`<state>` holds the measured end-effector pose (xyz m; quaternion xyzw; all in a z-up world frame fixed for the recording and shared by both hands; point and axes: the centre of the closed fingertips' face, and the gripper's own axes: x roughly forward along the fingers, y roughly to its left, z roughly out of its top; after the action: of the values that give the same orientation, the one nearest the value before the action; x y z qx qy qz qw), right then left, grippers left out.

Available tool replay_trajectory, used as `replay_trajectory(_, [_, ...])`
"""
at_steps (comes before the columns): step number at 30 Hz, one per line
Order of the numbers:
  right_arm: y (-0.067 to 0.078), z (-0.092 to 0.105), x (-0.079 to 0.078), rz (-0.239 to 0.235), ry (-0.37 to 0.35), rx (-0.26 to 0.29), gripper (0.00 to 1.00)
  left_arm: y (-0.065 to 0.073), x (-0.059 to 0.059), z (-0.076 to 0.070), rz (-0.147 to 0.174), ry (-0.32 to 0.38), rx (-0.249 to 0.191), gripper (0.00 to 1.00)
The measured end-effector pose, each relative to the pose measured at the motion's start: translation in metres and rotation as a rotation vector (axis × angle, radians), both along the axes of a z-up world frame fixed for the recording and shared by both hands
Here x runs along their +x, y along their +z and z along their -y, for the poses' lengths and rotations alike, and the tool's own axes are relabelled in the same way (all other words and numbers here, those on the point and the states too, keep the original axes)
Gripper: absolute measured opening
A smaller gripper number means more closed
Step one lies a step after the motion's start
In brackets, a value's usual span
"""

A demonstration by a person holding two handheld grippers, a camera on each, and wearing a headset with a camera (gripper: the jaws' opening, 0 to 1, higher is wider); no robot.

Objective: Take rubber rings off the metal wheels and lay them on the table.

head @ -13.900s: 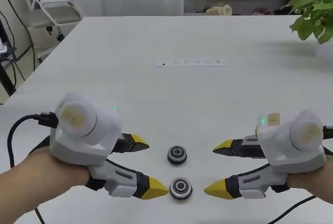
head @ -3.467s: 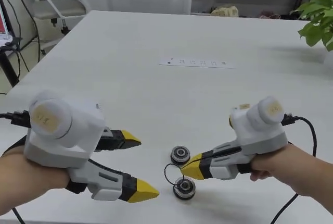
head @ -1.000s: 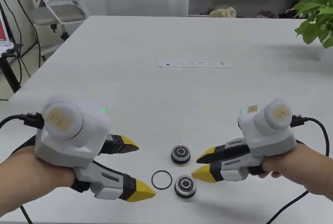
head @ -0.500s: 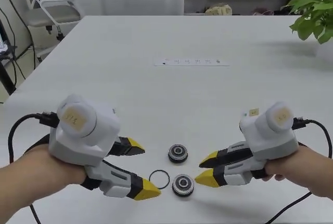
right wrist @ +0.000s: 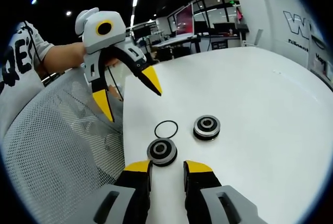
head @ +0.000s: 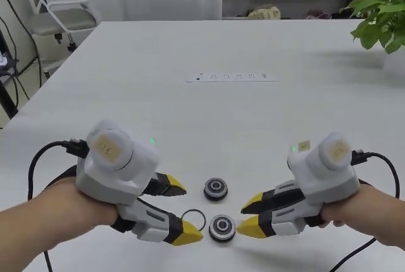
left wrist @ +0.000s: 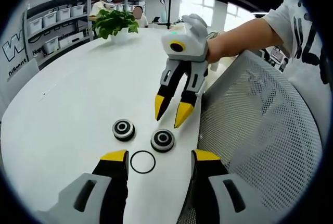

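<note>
Tips facing each other, left hand-held gripper (head: 183, 210) gapes wide, right hand-held gripper (head: 245, 216) narrowly parted

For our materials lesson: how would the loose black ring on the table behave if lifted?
The rubber ring is a thin band, so probably floppy and very light. Lying flat on the table, it seems unlikely to roll, though awkward to pinch.

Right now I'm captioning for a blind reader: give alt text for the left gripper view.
A black rubber ring lies on the white table between the yellow-tipped jaws of the open left gripper. Just beyond sit two metal wheels, with the right gripper pointing down at them, jaws slightly apart.
</note>
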<state>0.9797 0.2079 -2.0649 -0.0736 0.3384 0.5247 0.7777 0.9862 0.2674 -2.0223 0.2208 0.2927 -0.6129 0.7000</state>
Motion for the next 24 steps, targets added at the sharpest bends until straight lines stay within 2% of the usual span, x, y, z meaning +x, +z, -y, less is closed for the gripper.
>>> replay_trajectory(11, [-0.009,-0.002,-0.005,0.009,0.038,-0.023,0.2,-0.01,-0.003,0.011,-0.024,-0.028,0.012,0.41])
replay_trajectory(16, [-0.009,-0.004,-0.006,0.014,0.046,-0.025,0.2,-0.015,-0.003,0.016,-0.024,-0.039,0.024,0.38])
replay_trajectory(21, [-0.011,-0.005,-0.007,0.013,0.052,-0.028,0.2,-0.02,-0.005,0.022,-0.044,-0.05,0.028,0.35])
replay_trajectory(24, [-0.011,-0.005,-0.007,0.012,0.05,-0.025,0.2,-0.024,-0.007,0.025,-0.043,-0.06,0.036,0.34])
